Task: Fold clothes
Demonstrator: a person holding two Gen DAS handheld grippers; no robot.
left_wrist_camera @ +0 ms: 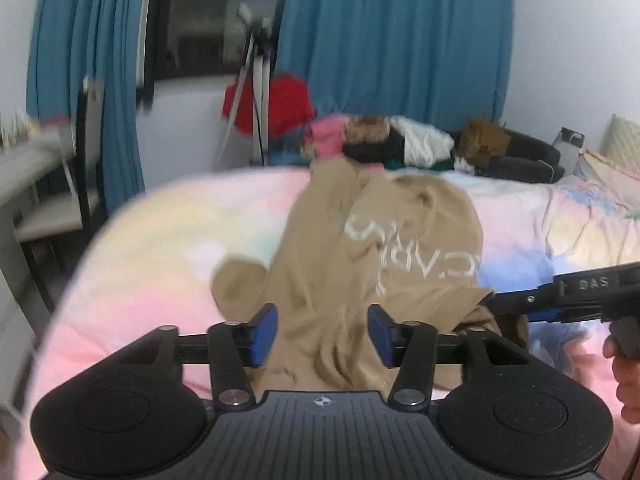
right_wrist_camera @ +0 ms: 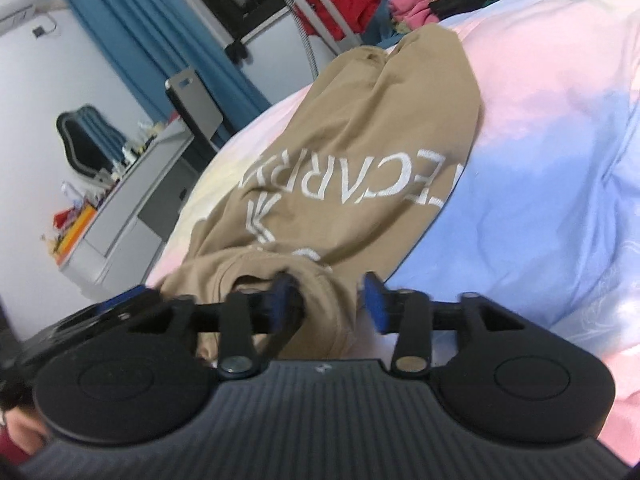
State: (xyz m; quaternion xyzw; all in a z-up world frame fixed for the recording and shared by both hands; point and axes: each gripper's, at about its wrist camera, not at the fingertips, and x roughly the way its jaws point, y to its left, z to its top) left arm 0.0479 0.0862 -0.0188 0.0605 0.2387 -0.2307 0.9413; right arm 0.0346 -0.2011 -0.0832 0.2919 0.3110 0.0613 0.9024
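A tan T-shirt [left_wrist_camera: 360,248] with white lettering lies crumpled on the pastel bedspread [left_wrist_camera: 160,240]; it also shows in the right wrist view [right_wrist_camera: 360,152]. My left gripper [left_wrist_camera: 323,330] is open, its blue pads on either side of the shirt's near end. My right gripper [right_wrist_camera: 326,300] is open over a bunched fold of the shirt, with cloth between the pads. The right gripper also shows in the left wrist view [left_wrist_camera: 504,304], reaching in at the shirt's right edge.
A pile of clothes [left_wrist_camera: 380,140] lies at the far end of the bed. A red garment [left_wrist_camera: 276,104] hangs by a tripod [left_wrist_camera: 252,92]. Blue curtains [left_wrist_camera: 380,40] cover the wall. A chair [left_wrist_camera: 60,200] and a desk [right_wrist_camera: 132,192] stand left of the bed.
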